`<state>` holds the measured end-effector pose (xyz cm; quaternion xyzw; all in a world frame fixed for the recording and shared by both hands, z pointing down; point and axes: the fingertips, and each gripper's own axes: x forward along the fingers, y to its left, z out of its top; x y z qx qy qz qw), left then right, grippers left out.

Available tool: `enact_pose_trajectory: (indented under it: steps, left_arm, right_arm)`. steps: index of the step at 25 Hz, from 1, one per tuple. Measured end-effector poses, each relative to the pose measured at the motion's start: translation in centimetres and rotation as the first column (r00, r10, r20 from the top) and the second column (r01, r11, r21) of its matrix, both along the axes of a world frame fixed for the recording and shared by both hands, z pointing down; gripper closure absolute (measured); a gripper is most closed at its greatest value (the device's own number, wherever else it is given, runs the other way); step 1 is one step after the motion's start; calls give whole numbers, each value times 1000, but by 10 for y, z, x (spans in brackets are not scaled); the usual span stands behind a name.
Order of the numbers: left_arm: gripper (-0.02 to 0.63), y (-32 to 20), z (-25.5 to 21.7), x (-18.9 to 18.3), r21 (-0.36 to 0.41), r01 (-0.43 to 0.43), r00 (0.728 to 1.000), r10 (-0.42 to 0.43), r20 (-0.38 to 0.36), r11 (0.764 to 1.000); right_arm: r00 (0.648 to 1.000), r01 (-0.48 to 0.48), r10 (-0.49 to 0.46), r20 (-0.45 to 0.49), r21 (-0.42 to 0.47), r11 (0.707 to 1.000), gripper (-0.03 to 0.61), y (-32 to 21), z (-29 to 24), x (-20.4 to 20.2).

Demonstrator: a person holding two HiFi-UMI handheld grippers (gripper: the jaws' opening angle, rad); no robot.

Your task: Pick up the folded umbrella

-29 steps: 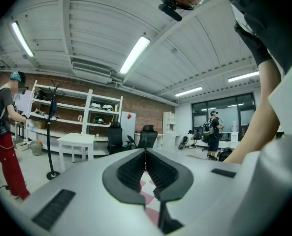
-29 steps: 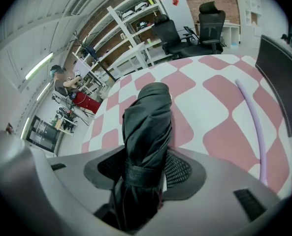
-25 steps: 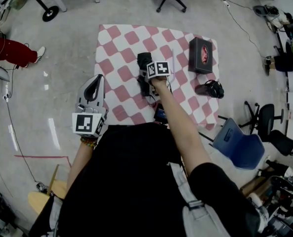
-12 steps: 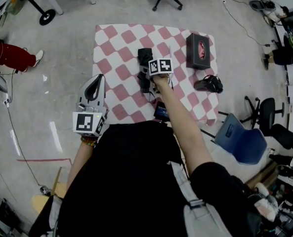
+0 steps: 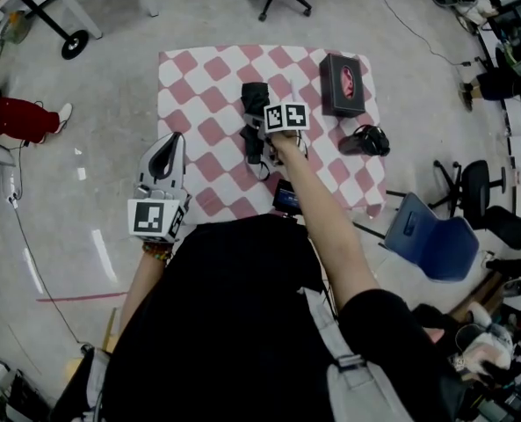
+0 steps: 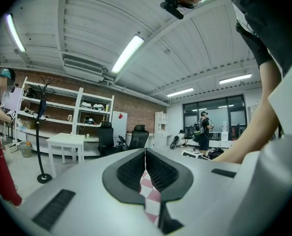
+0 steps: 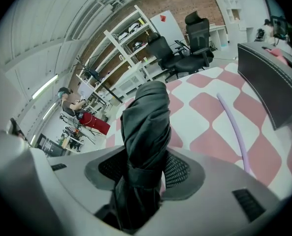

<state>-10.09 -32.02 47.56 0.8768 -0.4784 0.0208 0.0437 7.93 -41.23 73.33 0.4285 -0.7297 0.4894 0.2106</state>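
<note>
**Hidden and cropped**

Head view: the right gripper (image 5: 269, 134) covers the middle of the folded umbrella (image 5: 254, 104), and its jaws are lost under the marker cube (image 5: 285, 117). The torso hides the worktop (image 5: 190, 77) near edge. The forearm overlaps a dark device (image 5: 285, 198), type unclear.

Right gripper view: the umbrella's lower end runs off the bottom edge, and the black box (image 7: 271, 82) is cropped at right.

Left gripper view: only a sliver of worktop shows between the jaws.
</note>
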Motion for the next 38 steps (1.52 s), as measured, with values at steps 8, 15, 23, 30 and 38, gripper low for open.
enact_pose_trajectory:
  steps: [8, 15, 23, 30, 38]
  left_arm:
    - [598, -2, -6, 23, 19, -54, 999, 54, 0, 998]
    - [598, -3, -11, 40, 34, -98, 995, 98, 7, 995]
    - [598, -9, -10, 50, 36, -116, 993, 116, 6, 993]
    - [598, -13, -15, 58, 48, -132, 991, 131, 5, 990]
    - [598, -16, -17, 63, 52, -142, 990, 141, 11, 989]
  right_arm:
    - [998, -39, 37, 51, 40, 998, 362, 1, -23, 12]
    - [988, -106, 97, 122, 73, 992, 362, -4, -45, 27]
    - [980, -128, 108, 170, 113, 985, 362, -2, -65, 36]
    - [962, -161, 118, 246, 162, 974, 363, -6, -96, 38]
    - [948, -169, 91, 303, 239, 956, 364, -6, -133, 36]
